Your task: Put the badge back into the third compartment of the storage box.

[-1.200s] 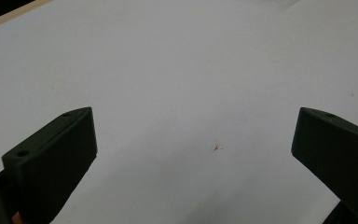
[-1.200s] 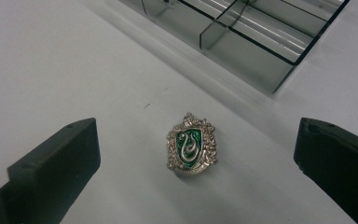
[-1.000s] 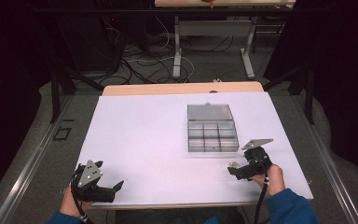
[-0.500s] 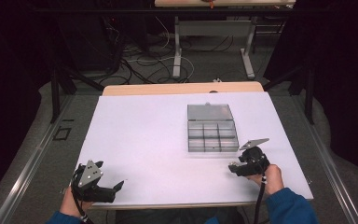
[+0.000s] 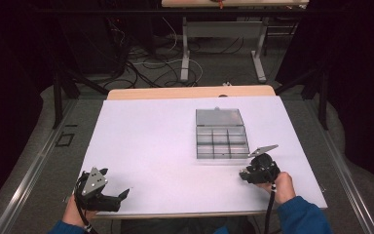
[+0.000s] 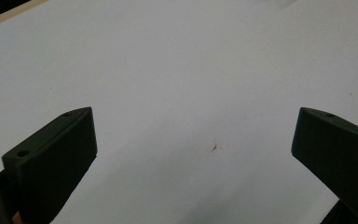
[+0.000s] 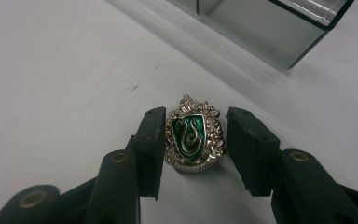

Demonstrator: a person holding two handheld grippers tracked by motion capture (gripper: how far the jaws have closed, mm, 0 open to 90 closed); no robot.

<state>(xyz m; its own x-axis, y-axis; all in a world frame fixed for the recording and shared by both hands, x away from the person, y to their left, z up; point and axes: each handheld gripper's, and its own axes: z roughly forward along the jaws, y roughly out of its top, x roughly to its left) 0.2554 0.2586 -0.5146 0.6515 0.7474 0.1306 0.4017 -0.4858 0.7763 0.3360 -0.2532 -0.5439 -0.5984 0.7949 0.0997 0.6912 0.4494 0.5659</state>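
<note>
A small silver brooch [image 7: 193, 135] with a green shield and a silver snake lies flat on the white table [image 5: 146, 131], just in front of the clear compartment box [image 5: 221, 139]. My right gripper [image 7: 196, 112] stands over it with one jaw on each side. The jaws have just been closing and the pads sit right at the brooch's edges, with a sliver of gap on the right. In the high view this gripper [image 5: 243, 175] is at the box's near right corner. My left gripper [image 5: 119, 195] rests at the table's near left edge, open [image 6: 194, 112] with nothing between its jaws.
The box [image 7: 261, 23] has its lid folded back and several empty-looking compartments. Bare white table spreads to the left and middle. Beyond the far edge are desk legs and cables on the floor.
The right gripper's jaws have drawn closer together by the box corner. Both hands have stayed where they were, and the left gripper looks the same.
</note>
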